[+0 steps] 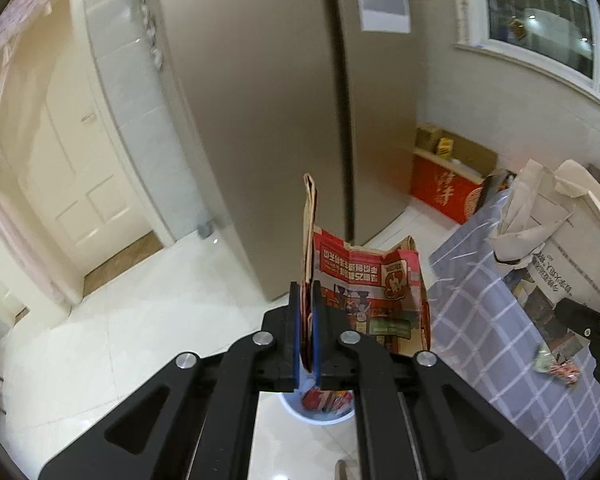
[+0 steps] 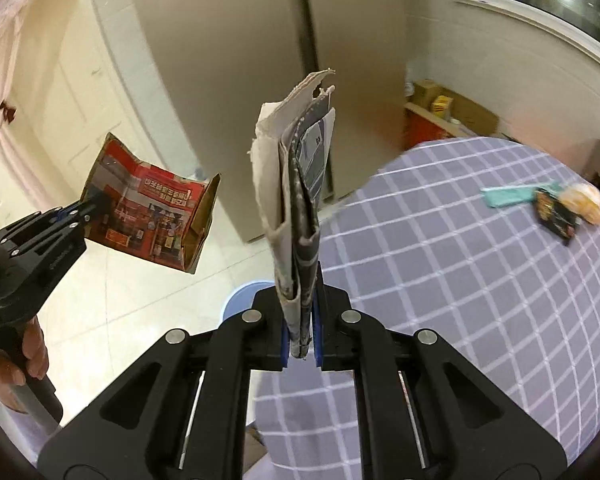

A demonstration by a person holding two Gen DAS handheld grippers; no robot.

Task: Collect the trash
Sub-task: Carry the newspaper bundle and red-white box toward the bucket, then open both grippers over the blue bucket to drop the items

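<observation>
My left gripper is shut on a red printed paper bag and holds it in the air above a light blue bin on the floor; the bin holds red wrappers. The bag and the left gripper also show in the right wrist view. My right gripper is shut on a folded grey-and-white paper bag, held upright over the table edge, with the bin's rim below. That paper bag also shows in the left wrist view.
A table with a blue checked cloth stands at the right, with a teal wrapper, a dark packet and a bun on it. A tall fridge, a door and a red box stand behind.
</observation>
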